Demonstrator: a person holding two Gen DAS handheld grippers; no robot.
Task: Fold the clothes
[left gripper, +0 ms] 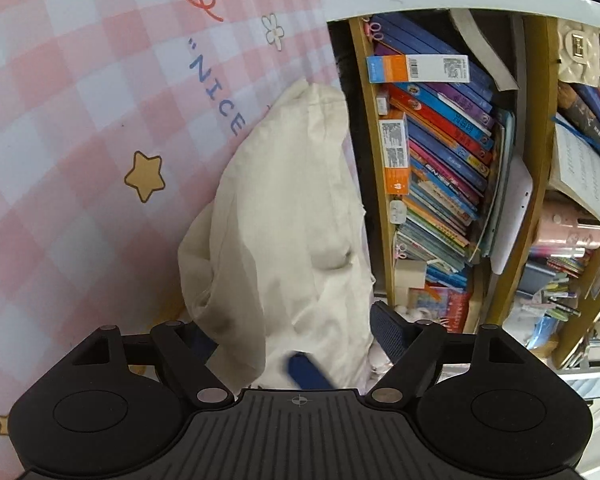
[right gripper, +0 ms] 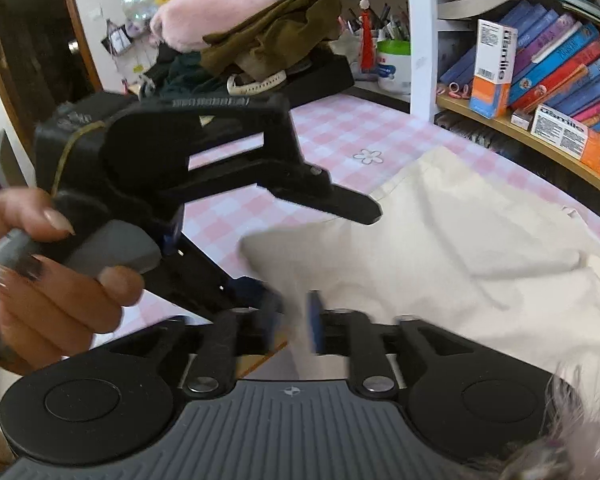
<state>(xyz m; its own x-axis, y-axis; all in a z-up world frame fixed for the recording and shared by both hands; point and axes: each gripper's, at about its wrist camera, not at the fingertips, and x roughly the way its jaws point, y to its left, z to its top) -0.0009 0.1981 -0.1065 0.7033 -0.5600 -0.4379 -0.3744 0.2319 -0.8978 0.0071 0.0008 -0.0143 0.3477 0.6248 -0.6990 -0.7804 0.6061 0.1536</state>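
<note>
A cream garment lies crumpled on the pink checked tablecloth, close to the edge by the bookshelf. My left gripper is open, its fingers wide apart with a fold of the garment hanging between them and draped over the left one. In the right wrist view the garment spreads to the right. My right gripper is shut on its near edge, with cloth pinched between the blue pads. The left gripper's upper finger rests above the same edge; the lower one goes under the cloth.
A bookshelf packed with books stands right behind the table edge. A hand holds the left gripper. At the far end sit a pile of olive clothes, a pink plush and a tub of pens.
</note>
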